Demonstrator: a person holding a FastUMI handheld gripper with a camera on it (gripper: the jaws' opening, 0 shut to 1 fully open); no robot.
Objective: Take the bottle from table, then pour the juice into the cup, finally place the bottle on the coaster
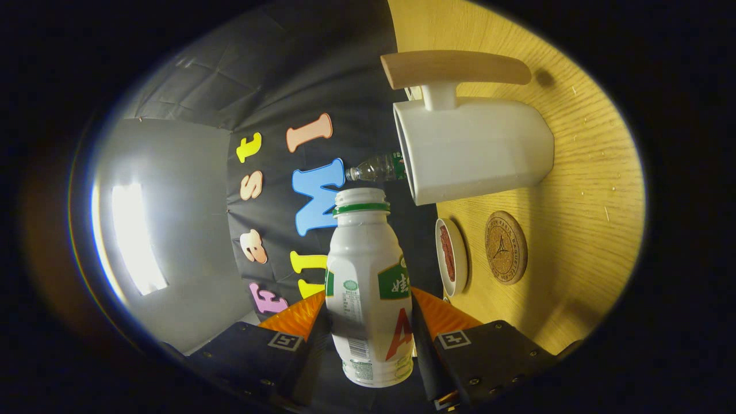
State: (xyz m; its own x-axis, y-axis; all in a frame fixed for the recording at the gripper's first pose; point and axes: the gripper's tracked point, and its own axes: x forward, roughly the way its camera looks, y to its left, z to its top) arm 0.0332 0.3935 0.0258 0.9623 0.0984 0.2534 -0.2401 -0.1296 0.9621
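We see the gripper [371, 336] clenched on a white plastic juice bottle [368, 287]. Both fingers press against the sides of the bottle, one on each side of its lower body, so the gap between them is just as wide as the bottle. The bottle stands out forward along the fingers, with its bottom near the camera and its open mouth pointing away. The cap is off, and a green ring sits under the threaded neck.

The whole view is rolled to the side, so the wooden table [581, 190] appears like a wall next to the bottle. Just beyond the mouth of the bottle is a white cup [477, 152] with a wooden handle [454, 67]; the open side of the cup faces toward the mouth of the bottle. We cannot tell if the bottle touches the cup rim, and we cannot see any juice flowing.

On the table, near the cup, lies a round cork coaster [506, 247], and just beside it a small white dish [451, 256] with something dark red inside. Behind the cup rim a clear plastic water bottle [376, 168] is partly visible.
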